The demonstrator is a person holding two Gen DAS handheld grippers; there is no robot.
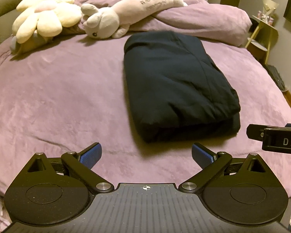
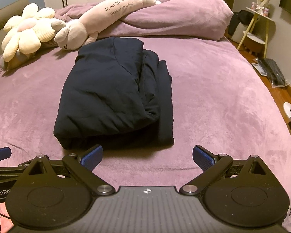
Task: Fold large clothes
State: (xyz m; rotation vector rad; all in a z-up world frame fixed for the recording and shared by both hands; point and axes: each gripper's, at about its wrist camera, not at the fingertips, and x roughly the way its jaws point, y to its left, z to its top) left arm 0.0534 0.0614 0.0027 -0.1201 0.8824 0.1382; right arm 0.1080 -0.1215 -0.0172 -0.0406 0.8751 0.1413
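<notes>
A dark navy garment (image 1: pixel 176 85) lies folded into a thick rectangular bundle on the purple bed (image 1: pixel 58 101). It also shows in the right wrist view (image 2: pixel 116 101), with layered edges on its right side. My left gripper (image 1: pixel 146 155) is open and empty, just short of the bundle's near edge. My right gripper (image 2: pixel 147 157) is open and empty, near the bundle's near right corner. The right gripper's body shows at the right edge of the left wrist view (image 1: pixel 277 137). A left gripper fingertip shows at the left edge of the right wrist view (image 2: pixel 0 153).
A cream flower plush (image 2: pixel 27 33) and a long grey plush animal (image 2: pixel 99 17) lie at the bed's far side, by a rolled purple duvet (image 2: pixel 174 19). A side table (image 2: pixel 256 25), wood floor and keyboard (image 2: pixel 273 71) lie to the right. White wardrobes stand behind.
</notes>
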